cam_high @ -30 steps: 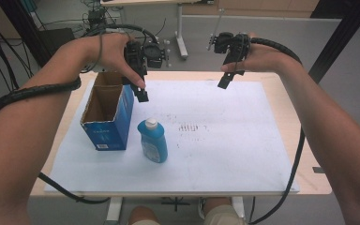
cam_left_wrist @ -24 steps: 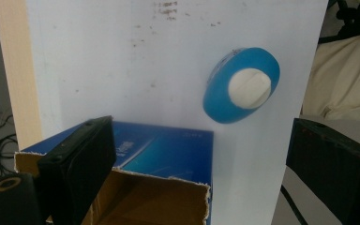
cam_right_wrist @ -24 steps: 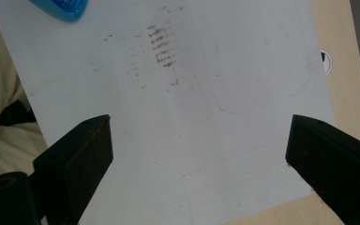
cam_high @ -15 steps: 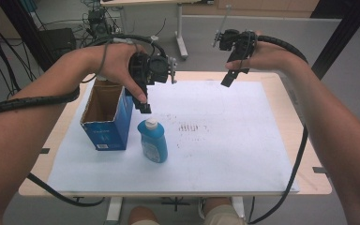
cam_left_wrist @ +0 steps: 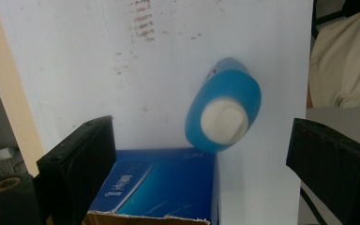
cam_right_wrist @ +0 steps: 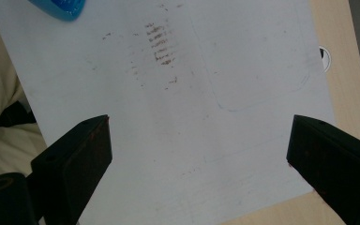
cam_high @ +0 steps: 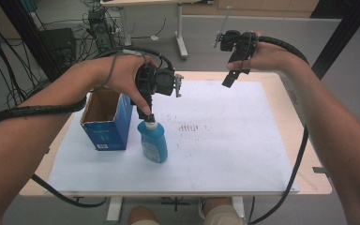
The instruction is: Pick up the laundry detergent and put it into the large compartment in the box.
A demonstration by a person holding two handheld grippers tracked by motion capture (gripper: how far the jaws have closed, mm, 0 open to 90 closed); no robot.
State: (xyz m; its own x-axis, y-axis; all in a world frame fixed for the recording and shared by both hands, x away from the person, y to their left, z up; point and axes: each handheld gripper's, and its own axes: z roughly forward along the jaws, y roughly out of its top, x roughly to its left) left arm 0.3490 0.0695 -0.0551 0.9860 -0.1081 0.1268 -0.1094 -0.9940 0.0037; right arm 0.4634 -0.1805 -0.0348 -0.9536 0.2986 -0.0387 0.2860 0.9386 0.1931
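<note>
White mat with brown smudges, wooden table

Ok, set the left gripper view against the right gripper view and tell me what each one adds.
Left gripper view alone: the bottle's white cap seen from above between wide-open jaws, and the blue box with its torn open top edge just below it.

Right gripper view alone: the table's wooden edge with a round hole, and a faint pencilled outline on the sheet, also past open jaws.

Both: the white sheet, its brown smudge marks, and the blue bottle.
</note>
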